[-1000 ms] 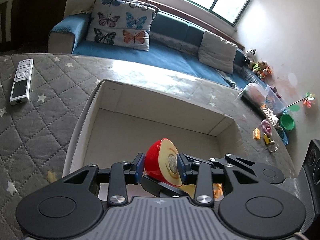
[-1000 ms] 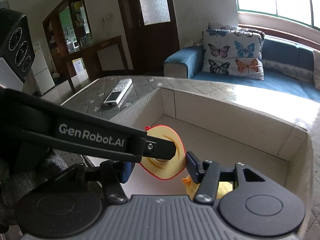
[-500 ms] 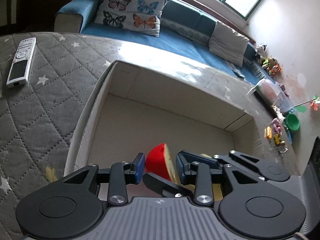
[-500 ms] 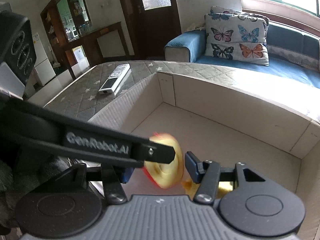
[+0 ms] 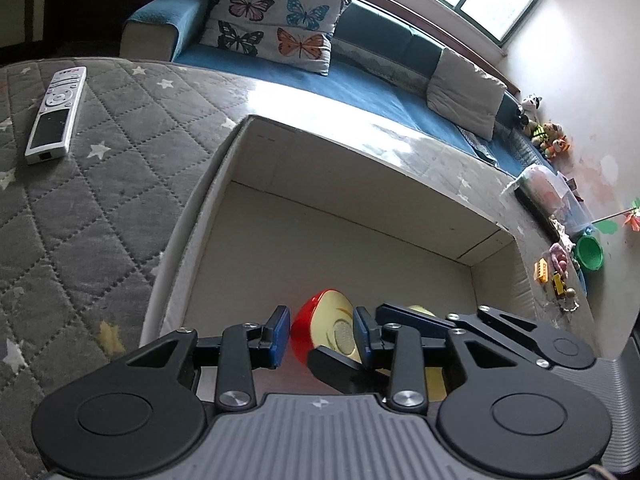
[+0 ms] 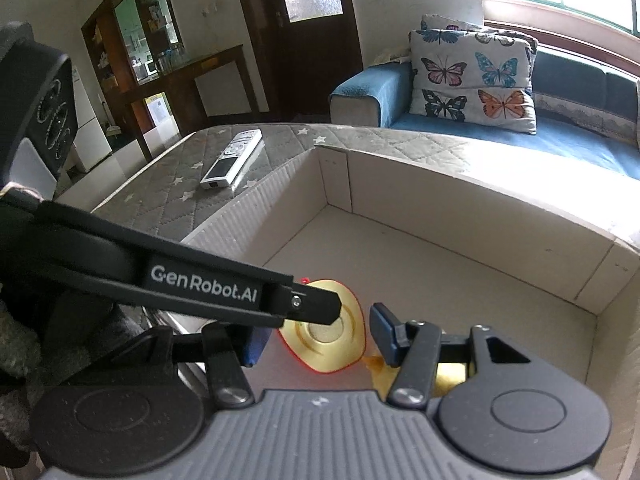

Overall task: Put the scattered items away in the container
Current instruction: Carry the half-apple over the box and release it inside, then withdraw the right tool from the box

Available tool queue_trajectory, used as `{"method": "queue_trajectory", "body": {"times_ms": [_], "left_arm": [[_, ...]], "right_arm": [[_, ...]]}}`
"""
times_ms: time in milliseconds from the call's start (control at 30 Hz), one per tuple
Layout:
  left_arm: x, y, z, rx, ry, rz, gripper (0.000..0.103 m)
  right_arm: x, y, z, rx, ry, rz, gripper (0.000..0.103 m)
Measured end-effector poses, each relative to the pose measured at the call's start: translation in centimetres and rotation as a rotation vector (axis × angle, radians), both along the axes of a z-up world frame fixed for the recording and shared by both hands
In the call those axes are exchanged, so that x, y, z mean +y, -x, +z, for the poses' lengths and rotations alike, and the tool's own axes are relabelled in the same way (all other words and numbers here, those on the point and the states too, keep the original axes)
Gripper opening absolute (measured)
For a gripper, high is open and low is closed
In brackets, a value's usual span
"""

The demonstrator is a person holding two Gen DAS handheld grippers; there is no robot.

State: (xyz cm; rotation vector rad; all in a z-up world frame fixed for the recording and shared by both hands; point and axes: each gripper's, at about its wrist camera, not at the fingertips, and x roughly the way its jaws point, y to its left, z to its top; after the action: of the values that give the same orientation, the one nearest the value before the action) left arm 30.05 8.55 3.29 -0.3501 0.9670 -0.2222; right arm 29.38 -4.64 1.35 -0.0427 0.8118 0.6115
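Note:
A red toy apple half (image 5: pixel 326 330) with a pale yellow cut face lies on the floor of the open cardboard box (image 5: pixel 360 236). My left gripper (image 5: pixel 322 334) is open around it, with a gap on the left side. In the right wrist view the apple half (image 6: pixel 326 334) sits between the open fingers of my right gripper (image 6: pixel 316 334), with the left gripper's finger (image 6: pixel 308 304) across it. A yellow item (image 6: pixel 448 374) lies in the box, mostly hidden behind the right gripper.
A white remote (image 5: pixel 56 114) lies on the grey quilted mattress (image 5: pixel 80 200) left of the box; it also shows in the right wrist view (image 6: pixel 232 158). A blue sofa with a butterfly pillow (image 5: pixel 276 32) stands behind. Toys and a green bowl (image 5: pixel 589 254) are at the right.
The left gripper lowered the apple half into the box and its jaws opened off it. The apple half now rests on the box floor. Both views tilted down toward the box.

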Motion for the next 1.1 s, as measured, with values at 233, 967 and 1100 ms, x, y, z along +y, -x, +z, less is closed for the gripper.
{"method": "queue_trajectory", "body": {"times_ms": [233,967,1100], "left_arm": [[0.2,0.8,0.7,-0.025,-0.002,0.014,0.037],[-1.4,7.7,4.9,-0.174,-0.058,-0.002,0.038],[-1.6,9.2,5.1,-0.194,-0.067,-0.006,0.038]], "right_arm": [[-0.5,1.0,0.7,-0.014,-0.016,-0.005,0.056],[-3.6,8.2,4.4,-0.173,-0.035,-0.052,0.063],[-4.1,9.3,4.6,-0.188,-0.037,-0.057,0.068]]}}
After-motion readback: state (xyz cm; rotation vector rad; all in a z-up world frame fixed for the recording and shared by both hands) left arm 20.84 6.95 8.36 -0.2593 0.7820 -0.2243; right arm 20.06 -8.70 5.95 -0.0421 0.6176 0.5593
